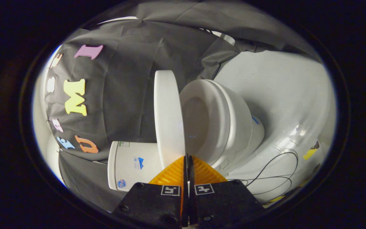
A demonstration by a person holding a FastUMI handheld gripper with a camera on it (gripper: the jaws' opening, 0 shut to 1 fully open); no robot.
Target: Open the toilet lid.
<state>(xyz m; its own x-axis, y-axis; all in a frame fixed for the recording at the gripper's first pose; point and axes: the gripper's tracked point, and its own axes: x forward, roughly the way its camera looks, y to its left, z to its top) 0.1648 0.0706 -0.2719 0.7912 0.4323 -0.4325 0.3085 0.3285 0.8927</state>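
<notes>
Gripper view is showing the tool [187,156] with its two fingers drawn narrow, almost meeting, with only a thin slit between them. The fingertips are sitting at the near rim of the flat white plastic toilet lid [168,116]; whether a sliver of that rim is pinched in the slit or the tips are merely touching it, I cannot tell. The lid is standing well apart from the white oval toilet seat and bowl [216,122], with a wide wedge of open space between the two, so the lifting appears to be largely done. The lid is leaning toward the white ceramic tank [132,167] beside it, which is likely where it is meant to rest. Thin fingers suit a thin edge, which probably explains the narrow setting. Beyond the bowl, the pale glossy floor [281,95] is carrying thin black cables [276,171] and a scrap of yellow tape [310,153].
</notes>
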